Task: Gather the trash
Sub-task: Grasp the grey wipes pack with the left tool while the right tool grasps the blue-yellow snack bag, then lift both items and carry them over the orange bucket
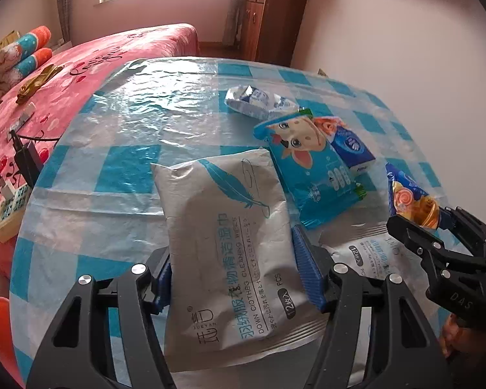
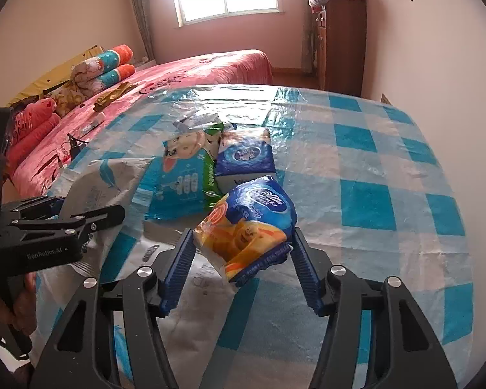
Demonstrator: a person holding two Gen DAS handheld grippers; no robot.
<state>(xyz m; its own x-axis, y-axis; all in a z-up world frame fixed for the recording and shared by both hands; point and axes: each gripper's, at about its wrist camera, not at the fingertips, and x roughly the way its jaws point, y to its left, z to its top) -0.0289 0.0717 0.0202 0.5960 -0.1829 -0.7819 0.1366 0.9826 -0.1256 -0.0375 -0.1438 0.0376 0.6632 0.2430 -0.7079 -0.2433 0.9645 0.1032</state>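
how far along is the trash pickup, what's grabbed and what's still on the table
Nothing looks binned yet; no bin is in view. In hand: the left gripper clamps the grey wipes pack, and the right gripper holds the blue-orange wrapper. Left on the table: the cartoon cow pack, blue tissue pack, crumpled silver wrapper.

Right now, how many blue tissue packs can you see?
2: one blue tissue pack lies on the table beside the cartoon cow packet; another sits between the right hand-held gripper fingers.
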